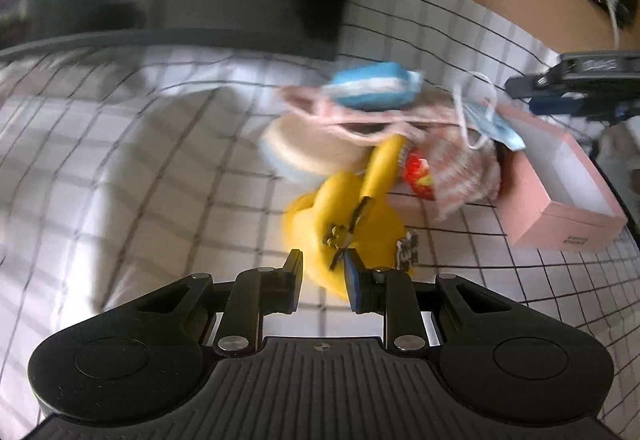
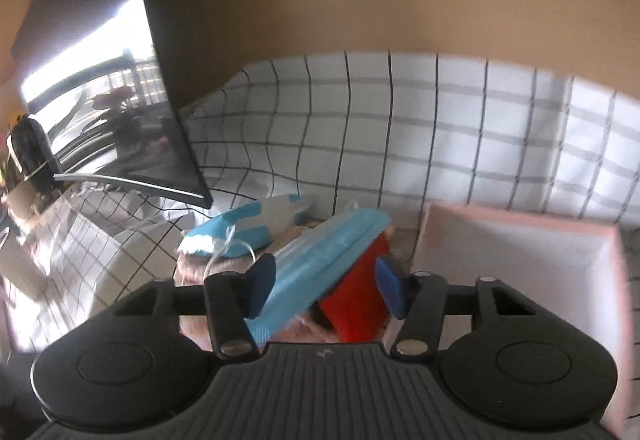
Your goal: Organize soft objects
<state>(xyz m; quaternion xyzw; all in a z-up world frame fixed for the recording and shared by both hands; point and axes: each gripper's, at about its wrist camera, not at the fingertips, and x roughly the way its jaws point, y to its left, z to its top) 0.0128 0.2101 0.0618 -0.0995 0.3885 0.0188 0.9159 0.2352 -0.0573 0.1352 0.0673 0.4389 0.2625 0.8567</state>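
In the left wrist view my left gripper [image 1: 325,280] is closed on the lower edge of a yellow plush toy [image 1: 340,215] that carries a small dark clip. Behind it is a blurred heap: a blue-and-white soft pack [image 1: 372,85], a pink knitted cloth [image 1: 460,167], a cream roll [image 1: 304,147] and a red packet [image 1: 418,171]. In the right wrist view my right gripper [image 2: 326,288] is open above a blue face mask [image 2: 320,260] and the red packet [image 2: 360,300]. The mask lies between its fingers, untouched. An open pink box [image 2: 520,260] is just to the right.
Everything lies on a white checked cloth [image 1: 120,159]. The pink box [image 1: 560,195] sits right of the heap, with my right gripper [image 1: 580,79] above it. A dark monitor [image 2: 168,79] stands at the left, a tan wall behind.
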